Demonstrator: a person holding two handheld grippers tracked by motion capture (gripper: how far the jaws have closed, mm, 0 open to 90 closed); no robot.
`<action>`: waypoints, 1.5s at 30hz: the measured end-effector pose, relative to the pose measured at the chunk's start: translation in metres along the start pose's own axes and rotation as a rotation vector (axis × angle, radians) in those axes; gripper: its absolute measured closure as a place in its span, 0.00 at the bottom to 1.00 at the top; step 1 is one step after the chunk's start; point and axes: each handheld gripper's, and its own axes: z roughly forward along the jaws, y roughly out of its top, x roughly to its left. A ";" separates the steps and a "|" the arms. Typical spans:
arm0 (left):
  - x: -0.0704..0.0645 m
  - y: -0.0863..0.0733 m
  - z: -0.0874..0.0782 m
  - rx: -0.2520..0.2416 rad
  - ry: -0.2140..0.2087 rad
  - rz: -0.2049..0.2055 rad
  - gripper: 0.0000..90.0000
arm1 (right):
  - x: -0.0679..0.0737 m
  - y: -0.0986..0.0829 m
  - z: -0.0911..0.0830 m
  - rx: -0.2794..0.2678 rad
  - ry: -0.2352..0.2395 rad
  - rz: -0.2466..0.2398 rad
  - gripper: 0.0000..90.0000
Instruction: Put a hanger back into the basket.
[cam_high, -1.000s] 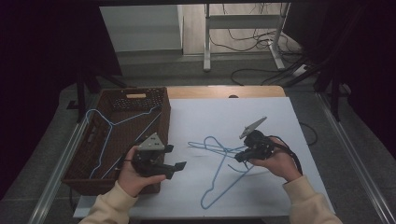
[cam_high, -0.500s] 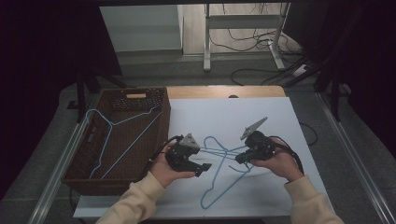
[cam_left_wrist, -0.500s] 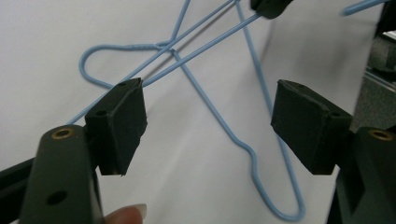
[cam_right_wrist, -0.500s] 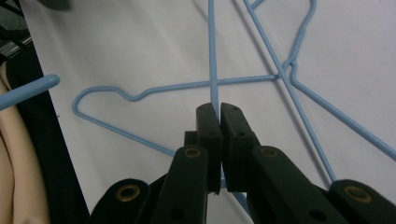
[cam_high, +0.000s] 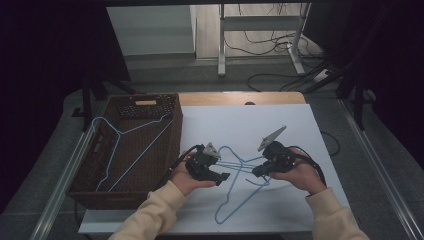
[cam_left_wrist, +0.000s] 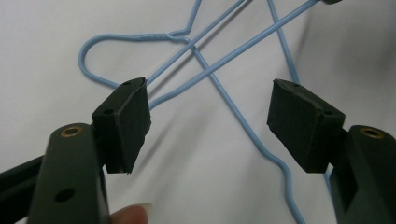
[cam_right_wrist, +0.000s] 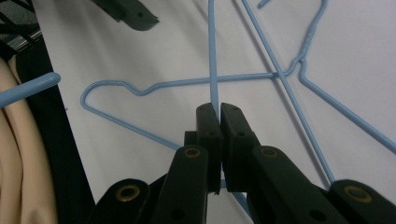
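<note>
Blue wire hanger (cam_high: 235, 187) lies on the white table (cam_high: 310, 130), pinched by the right gripper (cam_high: 257, 172), while the left gripper (cam_high: 225, 176) gapes wide over it.

Hanger (cam_high: 240, 187) on table (cam_high: 320, 130), right of basket (cam_high: 150, 150)

The left gripper (cam_left_wrist: 209, 121) holds its black pads (cam_left_wrist: 127, 122) wide apart above a white surface (cam_left_wrist: 42, 70), with blue wire hangers (cam_left_wrist: 219, 91) crossing between them toward twelve o'clock and a fingertip (cam_left_wrist: 132, 215) at six o'clock.
</note>
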 end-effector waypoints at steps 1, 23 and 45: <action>0.000 0.000 0.001 -0.003 0.001 -0.001 0.34 | 0.000 0.000 0.000 0.001 0.000 -0.002 0.97; -0.019 0.008 0.037 0.083 0.029 0.204 0.76 | 0.003 -0.001 -0.002 0.016 0.042 -0.034 0.96; -0.031 0.008 0.021 0.072 0.029 0.271 0.96 | -0.030 -0.023 -0.044 -0.441 -0.217 0.340 0.38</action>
